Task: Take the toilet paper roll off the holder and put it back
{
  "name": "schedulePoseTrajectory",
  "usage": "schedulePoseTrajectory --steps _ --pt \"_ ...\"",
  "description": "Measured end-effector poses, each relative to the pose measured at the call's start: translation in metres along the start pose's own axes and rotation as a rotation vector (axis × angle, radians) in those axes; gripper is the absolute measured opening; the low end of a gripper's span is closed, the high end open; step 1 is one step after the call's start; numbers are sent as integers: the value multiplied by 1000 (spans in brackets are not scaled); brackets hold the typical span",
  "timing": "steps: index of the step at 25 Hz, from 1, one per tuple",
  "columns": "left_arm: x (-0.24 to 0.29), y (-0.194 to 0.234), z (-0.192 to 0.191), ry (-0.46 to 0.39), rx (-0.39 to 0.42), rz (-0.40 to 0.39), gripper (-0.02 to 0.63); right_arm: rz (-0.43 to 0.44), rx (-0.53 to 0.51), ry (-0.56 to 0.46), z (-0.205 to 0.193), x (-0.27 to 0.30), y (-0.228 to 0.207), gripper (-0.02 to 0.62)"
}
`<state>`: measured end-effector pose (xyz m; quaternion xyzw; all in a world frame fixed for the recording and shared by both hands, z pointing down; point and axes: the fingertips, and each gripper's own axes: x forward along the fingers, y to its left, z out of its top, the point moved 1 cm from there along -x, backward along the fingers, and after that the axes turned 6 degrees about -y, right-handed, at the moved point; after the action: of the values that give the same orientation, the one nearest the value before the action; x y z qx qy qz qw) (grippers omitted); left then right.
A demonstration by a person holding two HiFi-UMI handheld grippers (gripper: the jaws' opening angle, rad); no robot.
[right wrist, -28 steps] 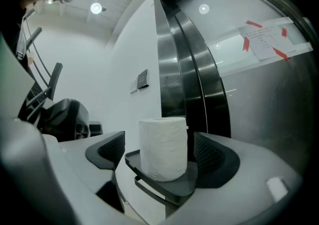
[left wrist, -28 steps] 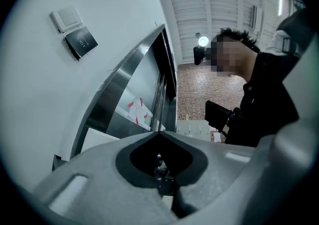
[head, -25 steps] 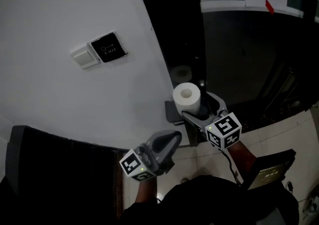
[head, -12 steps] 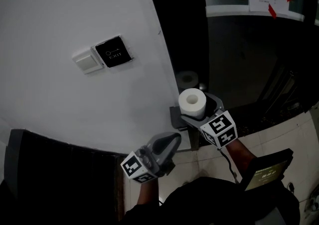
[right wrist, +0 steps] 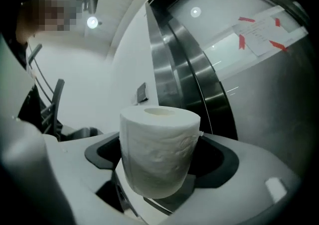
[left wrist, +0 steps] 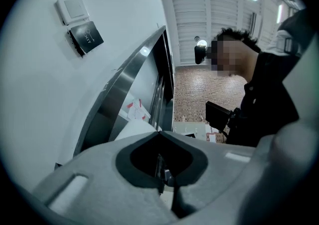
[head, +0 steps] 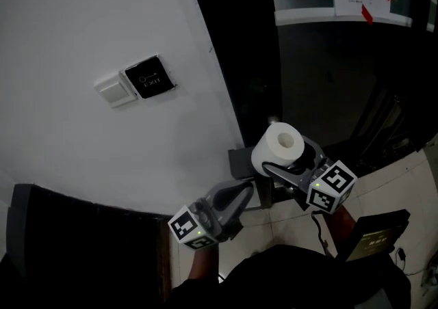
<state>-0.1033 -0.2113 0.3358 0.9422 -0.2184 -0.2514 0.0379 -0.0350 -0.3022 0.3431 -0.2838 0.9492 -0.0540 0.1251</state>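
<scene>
1. Closest to us, our left gripper (head: pixel 239 195) hangs idle with its grey jaws pressed together on nothing, so it has no part in this step.
2. Just beyond it, our right gripper (head: pixel 295 164) carries the white toilet paper roll (head: pixel 277 148). The roll stands upright between the jaws with its cardboard core facing up, and the jaws are closing in on its soft sides.
3. The roll hangs in the air, clear of any support, so we judge the first half done: it is off the holder.
4. Just behind and below the roll sits a small dark grey fitting (head: pixel 241 162) at the foot of the plain white wall (head: pixel 102 14). We take it for the holder, though it is too dim to be sure.
5. What is left is the return: bringing the roll back onto that fitting and letting go.
6. Farther up the wall are a white switch (head: pixel 114 91) and a black square plate (head: pixel 148 75), both untouched.
</scene>
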Motion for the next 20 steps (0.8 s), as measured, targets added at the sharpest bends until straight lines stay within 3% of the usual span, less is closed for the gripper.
schedulePoseTrajectory --steps 3,6,20 --pt "6 0 0 -7 -7 -8 2 59 159 -139 18 -32 3 436" --pt "9 0 2 1 3 -10 2 35 236 -174 13 -57 -6 436" --pt "6 -2 -1 14 33 -25 2 37 273 -221 10 -68 -3 436"
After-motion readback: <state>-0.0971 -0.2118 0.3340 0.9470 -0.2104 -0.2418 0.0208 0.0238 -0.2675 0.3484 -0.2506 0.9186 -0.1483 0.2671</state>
